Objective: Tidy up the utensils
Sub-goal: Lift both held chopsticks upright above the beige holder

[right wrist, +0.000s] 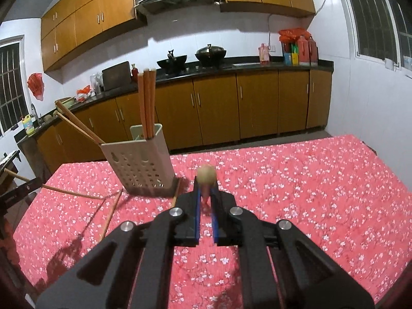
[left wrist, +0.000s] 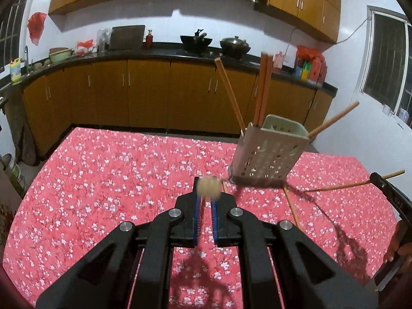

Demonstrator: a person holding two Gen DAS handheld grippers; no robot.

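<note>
A pale perforated utensil holder [left wrist: 267, 152] stands on the red floral table [left wrist: 116, 175] and holds several wooden chopsticks [left wrist: 264, 87]. It also shows in the right wrist view [right wrist: 140, 158] with chopsticks [right wrist: 146, 103] upright in it. My left gripper [left wrist: 207, 195] is shut on a chopstick seen end-on [left wrist: 209, 186], left of and nearer than the holder. My right gripper [right wrist: 206, 193] is shut on a chopstick seen end-on [right wrist: 206, 174], right of the holder. In the left wrist view the right gripper's finger [left wrist: 381, 180] holds its chopstick [left wrist: 342, 186] at the far right.
Loose chopsticks [left wrist: 292, 207] lie on the cloth beside the holder, also in the right wrist view [right wrist: 112, 212]. Wooden cabinets [left wrist: 144, 92] and a dark counter with woks [left wrist: 195, 42] run behind the table. A window [left wrist: 386, 61] is on the right wall.
</note>
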